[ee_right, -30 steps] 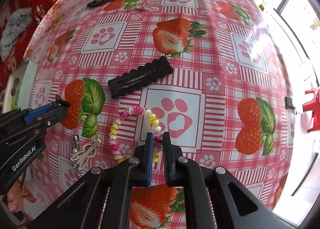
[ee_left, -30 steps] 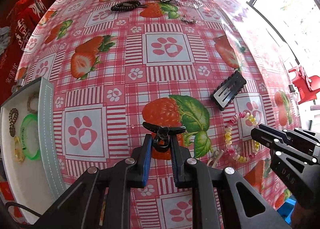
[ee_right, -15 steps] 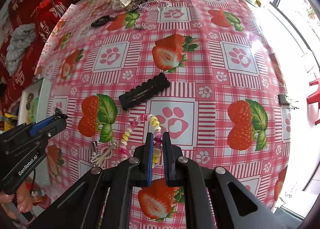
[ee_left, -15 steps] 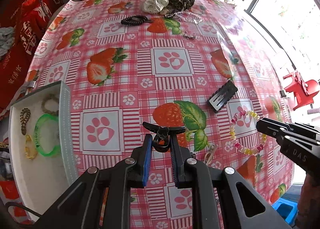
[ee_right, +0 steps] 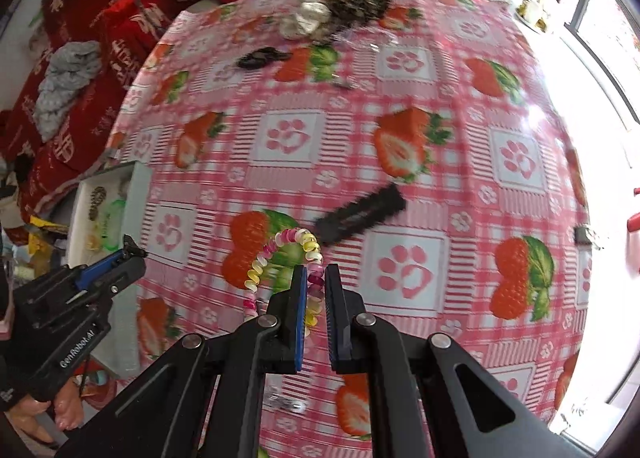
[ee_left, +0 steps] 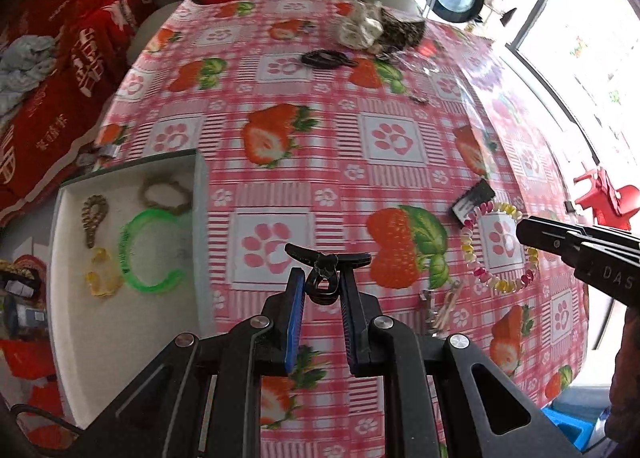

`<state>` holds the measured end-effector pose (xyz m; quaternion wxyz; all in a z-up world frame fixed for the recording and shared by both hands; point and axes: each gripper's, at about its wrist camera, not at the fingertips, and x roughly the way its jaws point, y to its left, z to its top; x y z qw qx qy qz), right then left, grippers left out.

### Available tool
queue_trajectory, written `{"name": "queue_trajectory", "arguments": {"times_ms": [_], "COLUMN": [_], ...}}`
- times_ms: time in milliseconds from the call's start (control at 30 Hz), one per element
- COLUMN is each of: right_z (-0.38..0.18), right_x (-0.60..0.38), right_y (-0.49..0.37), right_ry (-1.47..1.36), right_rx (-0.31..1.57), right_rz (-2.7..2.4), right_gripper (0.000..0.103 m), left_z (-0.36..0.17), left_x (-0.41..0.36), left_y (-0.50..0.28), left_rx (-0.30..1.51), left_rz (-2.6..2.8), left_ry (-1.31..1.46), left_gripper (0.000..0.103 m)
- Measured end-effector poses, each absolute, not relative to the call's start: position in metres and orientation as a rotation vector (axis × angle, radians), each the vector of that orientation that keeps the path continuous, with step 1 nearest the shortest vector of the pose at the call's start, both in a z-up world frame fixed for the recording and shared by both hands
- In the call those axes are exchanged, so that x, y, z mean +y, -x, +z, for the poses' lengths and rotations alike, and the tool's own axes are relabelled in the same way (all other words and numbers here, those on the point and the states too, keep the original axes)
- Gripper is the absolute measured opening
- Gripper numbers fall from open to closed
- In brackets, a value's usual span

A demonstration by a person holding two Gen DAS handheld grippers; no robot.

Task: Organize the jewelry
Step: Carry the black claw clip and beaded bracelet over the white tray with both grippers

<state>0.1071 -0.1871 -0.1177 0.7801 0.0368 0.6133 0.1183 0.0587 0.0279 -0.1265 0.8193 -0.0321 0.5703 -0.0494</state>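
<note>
L claw (ee_left: pixel 320 282): we read it clamped on a small black clip (ee_left: pixel 326 264), crossbar sitting across the tips, loop hanging down betw. the pads. R claw (ee_right: pixel 316 286): clamped on the multicolour coil bracelet (ee_right: pixel 280 254); in the L wrist view its tip meets the ring's right side, and the rest of the ring lies on or hangs just over the worktop (ee_left: pixel 392 138), can't tell which.

Key relation for the next move (our judgement): the white tray (ee_left: pixel 68 338) lies to the left of both claws, at the worktop's left edge. L claw is the nearer one, just right of the tray's right wall; R claw is well apart from it, w/ the L claw between. So the clip should go in first, travelling left. Tray's long axis runs near-to-far. Its near half looks bare; green bangle (ee_left: pixel 152 254), a yellow piece and two brownish pieces sit in the far half.

Left on the worktop: black flat hair clip (ee_right: pixel 360 214) just beyond the bracelet, small metal pins (ee_left: pixel 440 306) near side, dark hair tie (ee_left: pixel 324 58) and scrunchies far side.

Hard to read: R wrist view motion-blurred; tray's near corner hidden behind the L claw body; the yellow and brownish pieces too soft to identify; pins hidden behind the claw in the R view.
</note>
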Motion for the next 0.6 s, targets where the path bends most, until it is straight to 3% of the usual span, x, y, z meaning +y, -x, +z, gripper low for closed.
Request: {"name": "queue_trajectory", "arguments": {"times_ms": [600], "right_z": [-0.101], "right_x": [-0.048], "right_y": [-0.11], "right_ry": [0.022], "right_rx": [1.299], "right_rz": [0.528], "right_gripper": [0.009], "left_z": [-0.131], "left_x": [0.143], "left_y": [-0.017], "left_rx": [1.199], "left_rz": [0.119], "left_ry": [0.182], "left_gripper": [0.024]}}
